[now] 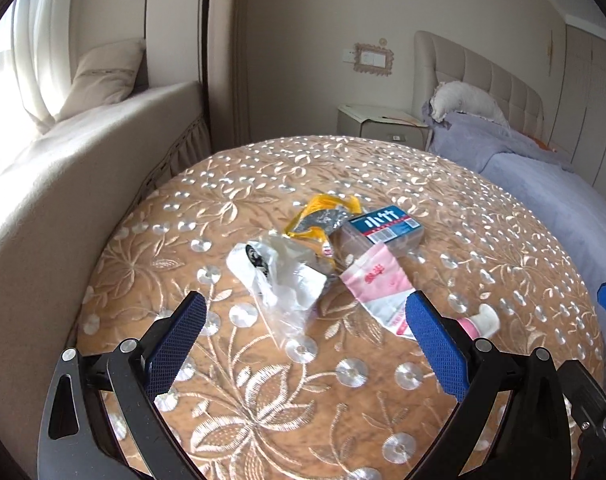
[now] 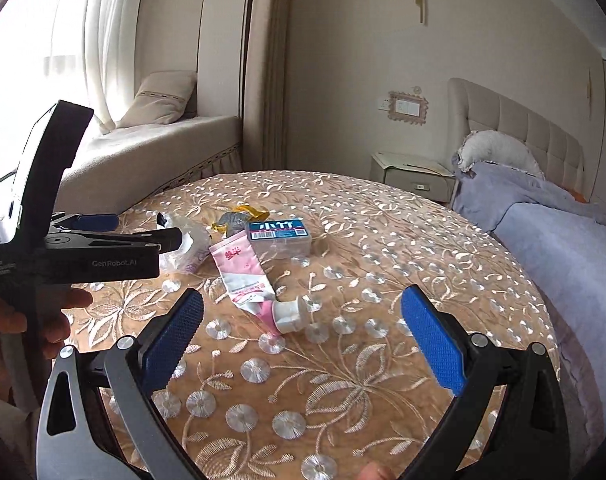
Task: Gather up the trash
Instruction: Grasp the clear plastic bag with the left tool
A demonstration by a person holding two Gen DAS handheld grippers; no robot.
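The left gripper (image 1: pixel 305 316) hovers low over a round counter (image 1: pixel 483 208) covered in an embroidered floral cloth, its jaws spread wide and gripping nothing. The trash sits in a loose cluster around the centre of the left wrist frame. A crumpled clear plastic bag (image 1: pixel 281 276) lies just above the gap between the blue pads, touching a yellow and silver wrapper (image 1: pixel 323 216) that lies above it. To the right of that wrapper rests a small clear box with a blue label (image 1: pixel 383 228), and below the box a flattened pink and white tube (image 1: pixel 379 280) runs toward the lower right, its white cap (image 1: pixel 487 319) just beyond the right pad. In the right wrist view, the right gripper (image 2: pixel 301 314) also has its jaws wide and holds nothing; the tube's white cap (image 2: pixel 291 314) lies between the pads in the middle of that frame. The left gripper's body fills the left edge there, held by a hand (image 2: pixel 43 320). A bed with lilac bedding (image 2: pixel 563 248) stands at the right, a window seat with a cushion (image 2: pixel 163 98) at the upper left.
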